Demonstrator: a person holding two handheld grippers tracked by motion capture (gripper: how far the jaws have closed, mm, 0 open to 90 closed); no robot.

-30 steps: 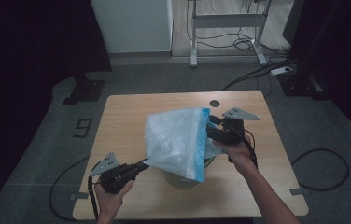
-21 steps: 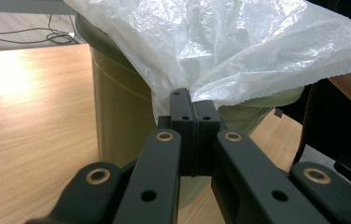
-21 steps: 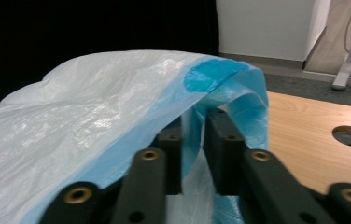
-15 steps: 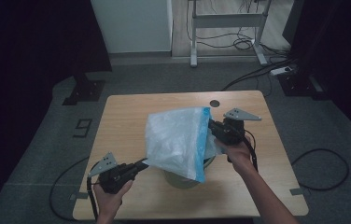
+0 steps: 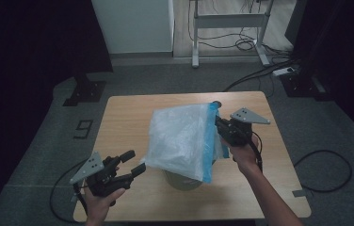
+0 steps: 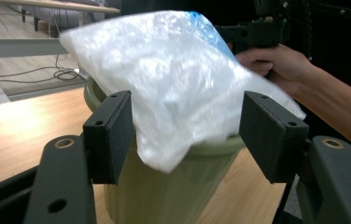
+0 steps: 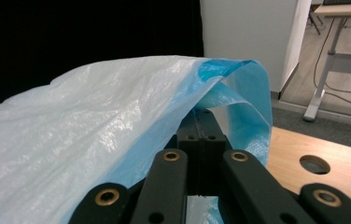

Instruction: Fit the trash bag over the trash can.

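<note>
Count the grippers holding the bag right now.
1. The right gripper is shut on the bag at its blue edge, above the bin. The left gripper is open, apart from it.

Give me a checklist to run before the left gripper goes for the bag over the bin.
1. Right gripper shut on the bag's blue hem: ok; its jaws are closed on the hem in the right gripper view.
2. Left gripper open: ok; its pads stand wide apart.
3. Left gripper lined up with the bag: ok; the bag's hanging corner sits between the jaws in the left gripper view.
4. Bin upright on the table: ok.
5. Bag mouth opened over the bin rim: not ok; the bag lies draped on top.
6. Bin empty inside: cannot tell; the bag covers it.
</note>
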